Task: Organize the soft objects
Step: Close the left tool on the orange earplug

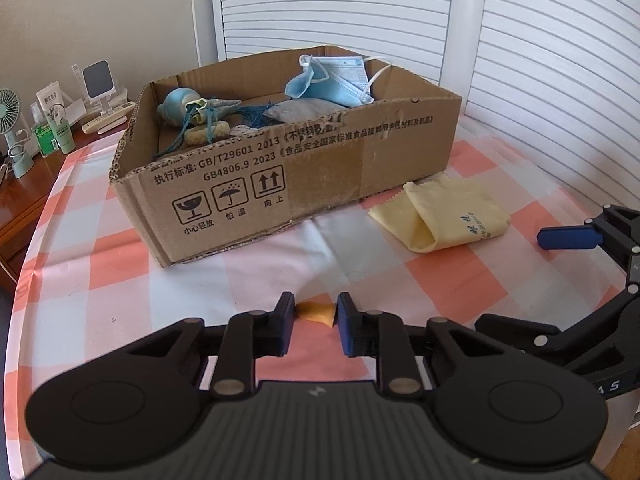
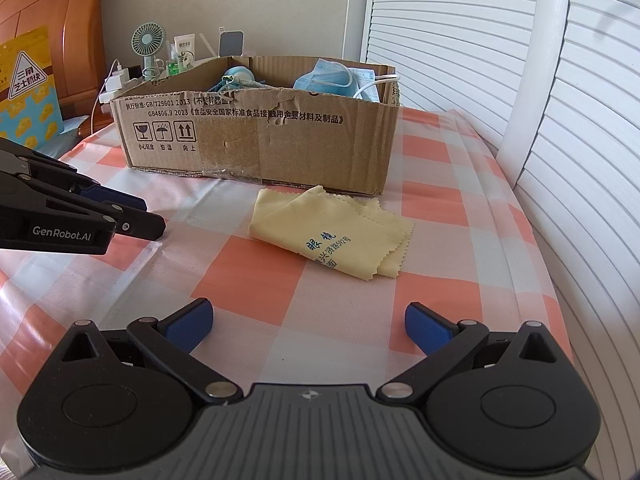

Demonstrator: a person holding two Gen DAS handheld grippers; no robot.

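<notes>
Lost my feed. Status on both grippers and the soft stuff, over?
Left gripper shut on small orange piece. Right gripper open, empty. Yellow cloth on table beside box. Nothing blocking.

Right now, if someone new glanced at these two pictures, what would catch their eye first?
Probably the big cardboard box at the back of the checked tablecloth, with blue face masks and other soft bits piled inside. In front of its right end lies a folded yellow cloth with blue lettering. Nearest the camera, the left tongs are pinched on a small orange-yellow piece, while the right tongs stand open over the cloth-covered table.
</notes>
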